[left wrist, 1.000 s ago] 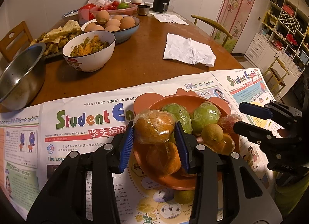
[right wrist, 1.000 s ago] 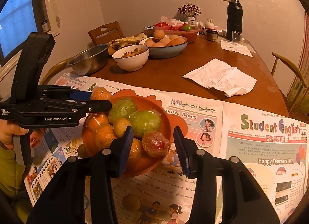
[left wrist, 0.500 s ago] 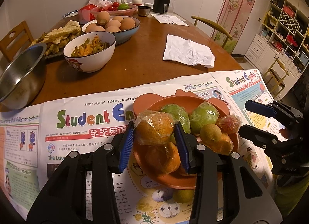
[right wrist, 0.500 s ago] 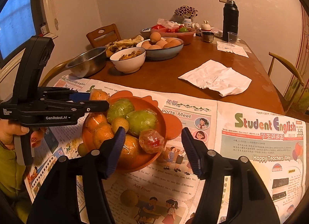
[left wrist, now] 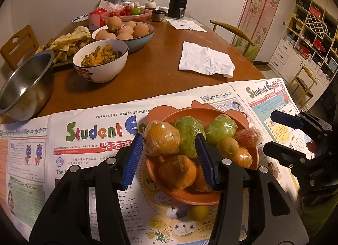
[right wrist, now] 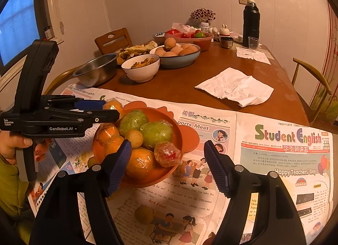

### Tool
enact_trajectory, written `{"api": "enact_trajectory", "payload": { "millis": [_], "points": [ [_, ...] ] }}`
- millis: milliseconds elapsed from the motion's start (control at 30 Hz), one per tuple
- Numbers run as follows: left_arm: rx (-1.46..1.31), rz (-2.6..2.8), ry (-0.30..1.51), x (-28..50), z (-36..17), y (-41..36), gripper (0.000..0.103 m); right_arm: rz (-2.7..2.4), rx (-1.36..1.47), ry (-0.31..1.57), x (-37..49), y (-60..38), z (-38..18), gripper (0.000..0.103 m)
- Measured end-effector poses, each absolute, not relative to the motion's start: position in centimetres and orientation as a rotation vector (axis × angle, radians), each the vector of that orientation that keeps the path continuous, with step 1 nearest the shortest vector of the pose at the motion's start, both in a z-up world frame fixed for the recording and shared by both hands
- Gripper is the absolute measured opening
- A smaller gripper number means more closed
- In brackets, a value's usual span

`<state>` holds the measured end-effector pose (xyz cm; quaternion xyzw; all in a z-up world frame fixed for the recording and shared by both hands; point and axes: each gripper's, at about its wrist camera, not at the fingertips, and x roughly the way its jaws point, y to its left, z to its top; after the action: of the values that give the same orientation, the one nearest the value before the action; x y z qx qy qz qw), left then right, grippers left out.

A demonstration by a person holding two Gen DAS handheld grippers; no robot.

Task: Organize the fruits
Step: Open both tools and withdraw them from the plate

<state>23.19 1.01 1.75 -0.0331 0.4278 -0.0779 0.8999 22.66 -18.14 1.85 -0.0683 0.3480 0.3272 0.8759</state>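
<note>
A plastic-wrapped orange (left wrist: 161, 138) sits between my left gripper (left wrist: 169, 160), whose jaws have just been opening. My right gripper (right wrist: 168, 166) has just been opening, wide and empty, beside the orange bowl (left wrist: 190, 197) heaped with wrapped fruit.

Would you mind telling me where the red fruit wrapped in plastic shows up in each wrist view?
Left wrist view: the wrapped red fruit sits right of centre, on the right side of the orange plate.
Right wrist view: the fruit is near centre, at the plate's near right edge.
Shared landmark: the crumpled white napkin.
</note>
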Motion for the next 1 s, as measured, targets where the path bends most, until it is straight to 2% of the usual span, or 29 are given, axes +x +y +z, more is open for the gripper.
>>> {"api": "enact_trajectory", "payload": {
  "millis": [233,600,733,1000],
  "points": [
    [-0.065,-0.163,0.868,22.7,2.4,0.6,0.044,0.686,-0.139,0.724,22.5,-18.1,2.0,0.073],
    [-0.06,-0.157,0.833,21.6,3.7,0.2,0.056,0.677,-0.129,0.709,21.9,-18.5,2.8,0.079],
    [-0.06,-0.152,0.824,21.2,4.1,0.2,0.065,0.673,-0.129,0.701,21.7,-18.7,3.1,0.082],
    [-0.064,-0.137,0.81,20.6,4.6,0.3,0.077,0.666,-0.131,0.685,21.1,-18.9,3.7,0.088]
  ]
}}
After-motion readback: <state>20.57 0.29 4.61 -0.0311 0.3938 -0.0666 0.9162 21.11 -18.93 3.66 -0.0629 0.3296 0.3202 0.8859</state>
